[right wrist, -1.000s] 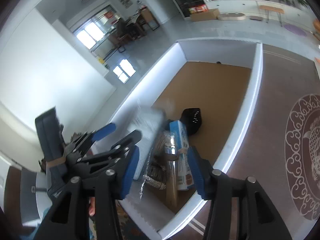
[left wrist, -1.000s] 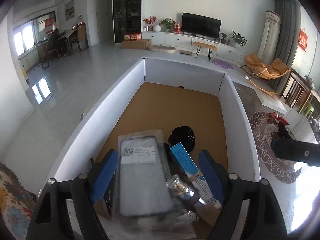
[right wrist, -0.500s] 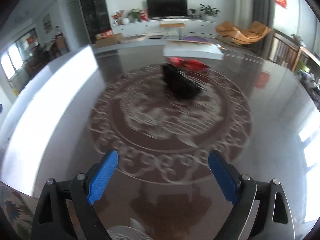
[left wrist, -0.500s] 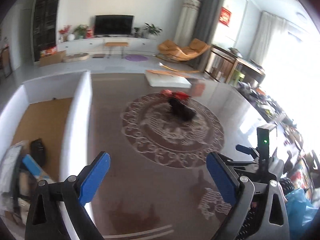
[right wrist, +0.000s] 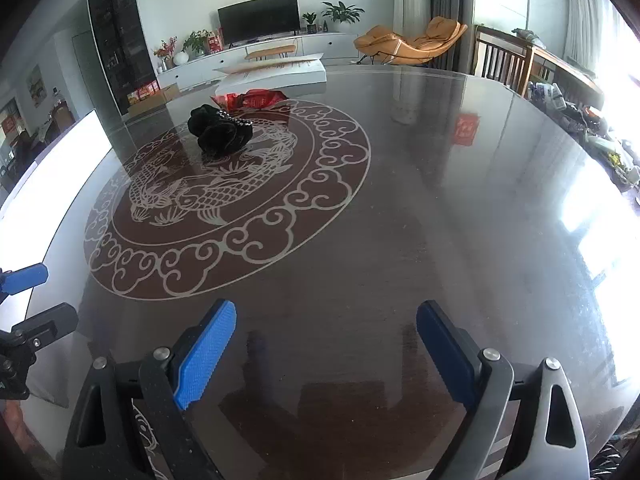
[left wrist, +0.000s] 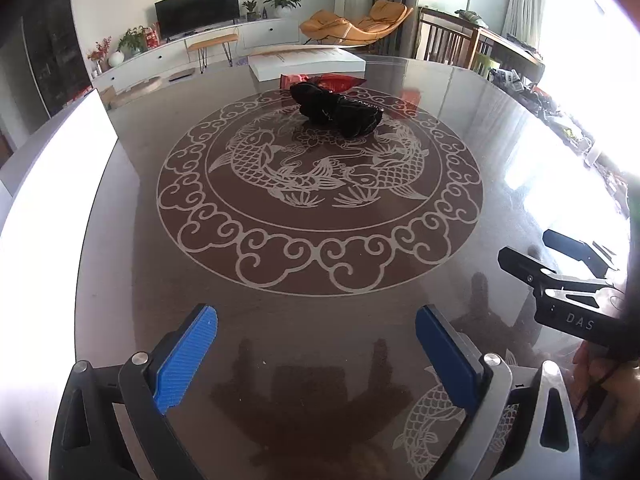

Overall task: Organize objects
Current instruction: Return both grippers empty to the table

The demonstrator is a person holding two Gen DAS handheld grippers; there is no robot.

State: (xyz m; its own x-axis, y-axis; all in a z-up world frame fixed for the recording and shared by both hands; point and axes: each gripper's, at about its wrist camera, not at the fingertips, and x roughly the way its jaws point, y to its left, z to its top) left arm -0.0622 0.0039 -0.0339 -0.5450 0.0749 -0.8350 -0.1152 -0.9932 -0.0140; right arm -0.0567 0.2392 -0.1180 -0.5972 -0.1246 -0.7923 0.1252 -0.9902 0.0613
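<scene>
A black fabric bundle (left wrist: 338, 109) lies on the far part of the dark glass table (left wrist: 304, 292), on the fish medallion; it also shows in the right wrist view (right wrist: 221, 132). A red packet (left wrist: 334, 80) lies just behind it, also in the right wrist view (right wrist: 253, 100). My left gripper (left wrist: 316, 350) is open and empty above the near table. My right gripper (right wrist: 326, 346) is open and empty too. The right gripper shows at the right edge of the left wrist view (left wrist: 560, 276).
A white box wall (left wrist: 48, 184) runs along the table's left side, also in the right wrist view (right wrist: 52, 168). A flat white carton (left wrist: 306, 60) lies at the table's far edge. Chairs and clutter stand to the right.
Both grippers have swung right, away from the white box with its packets and bottle, and now face the open table. Both stay open and empty.
</scene>
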